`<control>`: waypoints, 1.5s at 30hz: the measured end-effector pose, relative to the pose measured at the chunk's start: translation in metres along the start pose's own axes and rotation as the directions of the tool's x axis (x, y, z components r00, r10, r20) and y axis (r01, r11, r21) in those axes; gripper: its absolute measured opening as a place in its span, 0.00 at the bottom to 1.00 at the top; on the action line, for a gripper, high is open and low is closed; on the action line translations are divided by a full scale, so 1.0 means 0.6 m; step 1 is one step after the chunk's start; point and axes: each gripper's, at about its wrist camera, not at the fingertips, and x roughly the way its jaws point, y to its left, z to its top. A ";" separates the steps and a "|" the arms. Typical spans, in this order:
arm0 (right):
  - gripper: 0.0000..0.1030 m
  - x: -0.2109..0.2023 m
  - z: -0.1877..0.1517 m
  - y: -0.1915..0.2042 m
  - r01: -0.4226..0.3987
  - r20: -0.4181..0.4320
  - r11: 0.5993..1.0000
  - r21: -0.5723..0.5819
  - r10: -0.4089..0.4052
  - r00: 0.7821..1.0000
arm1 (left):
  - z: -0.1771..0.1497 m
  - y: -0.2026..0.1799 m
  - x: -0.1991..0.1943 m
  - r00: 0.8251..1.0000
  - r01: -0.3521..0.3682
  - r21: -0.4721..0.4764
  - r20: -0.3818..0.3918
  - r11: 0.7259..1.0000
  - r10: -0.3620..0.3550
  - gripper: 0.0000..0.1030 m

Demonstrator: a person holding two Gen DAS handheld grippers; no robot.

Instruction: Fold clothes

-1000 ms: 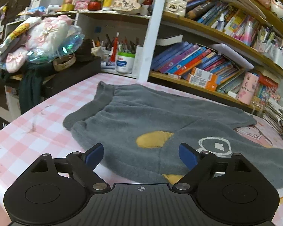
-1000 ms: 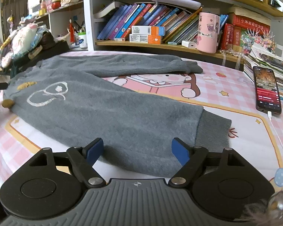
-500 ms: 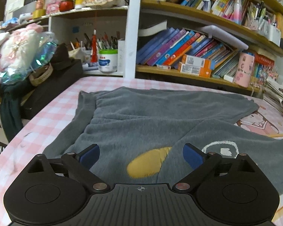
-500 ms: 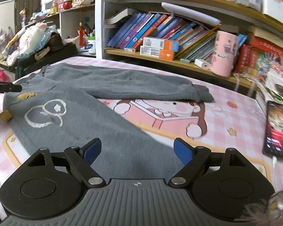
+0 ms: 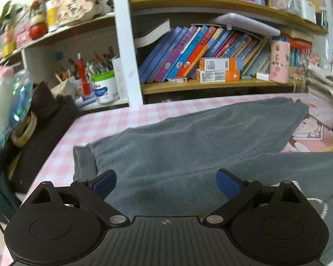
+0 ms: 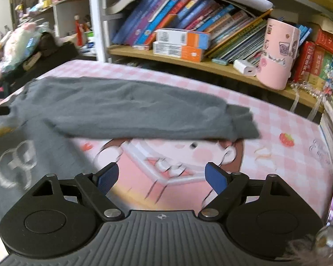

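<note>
The grey fleece trousers (image 5: 188, 146) lie spread flat on the pink-and-white checked table (image 5: 113, 115), waistband toward the left end and the two legs running off to the right with a gap of bare tabletop between them. Nothing is folded yet.

What has changed over the last second is the aim of both tools. The left hand-held gripper (image 5: 166, 180) earlier looked across the seat with its yellow patch; now it hangs over the upper waistband area, the ribbed waistband edge (image 5: 84, 161) just off its left finger. Its jaws have just been opening and stand wide apart, with only cloth far beneath them and nothing between the blue pads (image 5: 104, 180).

The right hand-held gripper (image 6: 161, 176) has left the near leg's cuff, which it faced a second ago, and now looks over the cartoon print on the table toward the far trouser leg (image 6: 133, 115) and its ribbed cuff (image 6: 242, 122). Its jaws have also just been opening and are empty.

Both views are smeared, which fits hands in transit. My reading: the pair is being lined up for a first lengthwise fold, one tool at the waistband, the other at the far leg's cuff, to bring one leg onto the other. Neither is touching the fabric yet.
</note>
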 end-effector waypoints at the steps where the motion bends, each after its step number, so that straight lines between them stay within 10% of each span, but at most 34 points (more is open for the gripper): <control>1: 0.82 0.011 0.009 -0.010 0.015 0.000 1.000 -0.004 -0.015 1.000 | 0.005 0.001 0.007 1.000 0.000 0.014 -0.005 1.000 0.000 0.96; 22: 0.83 0.147 0.087 -0.086 0.091 0.057 0.995 -0.026 -0.090 0.994 | 0.059 0.045 0.131 0.999 -0.033 0.096 -0.017 0.995 0.034 0.96; 32: 0.83 0.222 0.138 -0.134 0.116 0.098 0.980 0.161 -0.132 0.986 | 0.099 0.084 0.216 1.000 -0.025 0.021 -0.018 0.999 0.025 0.96; 45: 0.84 0.269 0.141 -0.129 0.046 0.061 0.999 -0.022 -0.044 0.997 | 0.104 0.064 0.277 0.995 0.088 0.122 -0.056 0.989 -0.082 0.96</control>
